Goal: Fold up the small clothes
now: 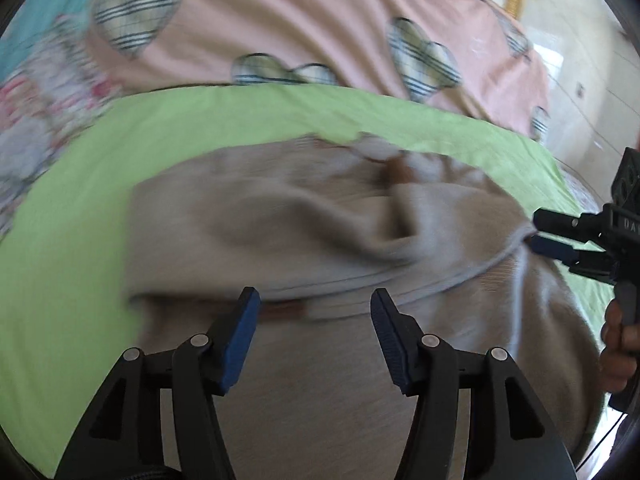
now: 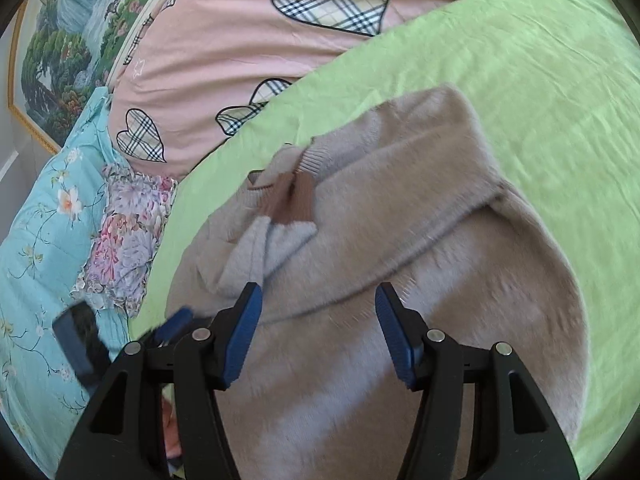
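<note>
Both claws gape empty over a half-folded beige sweater on the bed.

The left claw [image 1: 315, 336] and right claw [image 2: 318, 332] stand with blue pads apart, gripping nothing. Mid-frame beyond them lies the sweater [image 2: 400, 248]: fuzzy, soft knit, likely light and floppy, sleeves folded across. The ribbed hem or a doubled fold edge looks the best pinch. Under it lies a green sheet [image 2: 540, 80], wrinkled; at upper left, a pink heart-print quilt [image 2: 224, 40].

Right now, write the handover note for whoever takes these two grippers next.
Left gripper: jaws open, empty, over the sweater's near part.
Right gripper: jaws open, empty, also over it.
Beige sweater: on the green sheet, both sleeves folded across the body, brown cuff near the collar.
Left to do, probably: fold the body up and smooth it.
</note>
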Tool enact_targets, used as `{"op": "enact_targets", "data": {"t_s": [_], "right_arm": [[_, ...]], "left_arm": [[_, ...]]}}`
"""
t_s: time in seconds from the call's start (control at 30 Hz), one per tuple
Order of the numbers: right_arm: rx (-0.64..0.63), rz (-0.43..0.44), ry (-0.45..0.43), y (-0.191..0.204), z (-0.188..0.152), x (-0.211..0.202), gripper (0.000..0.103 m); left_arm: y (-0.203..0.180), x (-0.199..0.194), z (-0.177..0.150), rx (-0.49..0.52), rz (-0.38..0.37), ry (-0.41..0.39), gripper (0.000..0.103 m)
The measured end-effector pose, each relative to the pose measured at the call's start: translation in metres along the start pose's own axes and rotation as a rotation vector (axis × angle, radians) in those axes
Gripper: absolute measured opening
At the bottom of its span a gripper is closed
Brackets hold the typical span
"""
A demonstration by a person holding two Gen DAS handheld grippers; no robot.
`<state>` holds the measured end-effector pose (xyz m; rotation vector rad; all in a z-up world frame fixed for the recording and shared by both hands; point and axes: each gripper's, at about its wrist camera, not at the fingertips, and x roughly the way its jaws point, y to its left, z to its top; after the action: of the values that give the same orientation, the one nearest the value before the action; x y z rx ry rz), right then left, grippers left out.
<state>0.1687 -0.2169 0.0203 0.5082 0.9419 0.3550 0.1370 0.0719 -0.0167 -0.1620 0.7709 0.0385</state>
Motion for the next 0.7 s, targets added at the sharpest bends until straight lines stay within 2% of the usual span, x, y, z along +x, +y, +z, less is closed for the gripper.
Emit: {"op": "enact_targets", "data": {"t_s": [0.07,0.2,0.33,0.37,0.43,0.47,0.57,0.67,0.7], "right_arm": [[-0.037,0.000,0.011,0.014,0.008,0.016,0.060],[-0.128,-0.016,0.047,0.049,0.026,0.061,0.060],[-0.149,-0.079,0.115,0.061,0.038,0.113,0.060],[-0.146,-0.088,0.124,0.060,0.039,0.121,0.057],[-0.124,-0.062,0.141,0.055,0.042,0.130,0.016],[-0.111,-0.046,0.136,0.053,0.045,0.128,0.014],[-0.108,0.022,0.011,0.052,0.054,0.093,0.011],[-0.057,0.082,-0.182,0.023,0.059,0.038,0.010],[-0.046,0.070,-0.210,0.014,0.057,0.031,0.010]], "left_arm": [[0.028,-0.006,-0.003,-0.052,0.080,-0.009,0.058],[0.076,0.005,-0.002,-0.141,0.163,0.036,0.058],[0.098,0.026,-0.005,-0.176,0.175,0.105,0.057],[0.102,0.030,-0.004,-0.190,0.173,0.116,0.056],[0.105,0.037,-0.001,-0.207,0.172,0.123,0.056],[0.106,0.039,0.001,-0.214,0.175,0.120,0.056],[0.107,0.043,0.011,-0.245,0.190,0.108,0.042],[0.104,0.039,0.014,-0.256,0.200,0.073,0.042],[0.101,0.040,0.012,-0.254,0.197,0.073,0.043]]}}
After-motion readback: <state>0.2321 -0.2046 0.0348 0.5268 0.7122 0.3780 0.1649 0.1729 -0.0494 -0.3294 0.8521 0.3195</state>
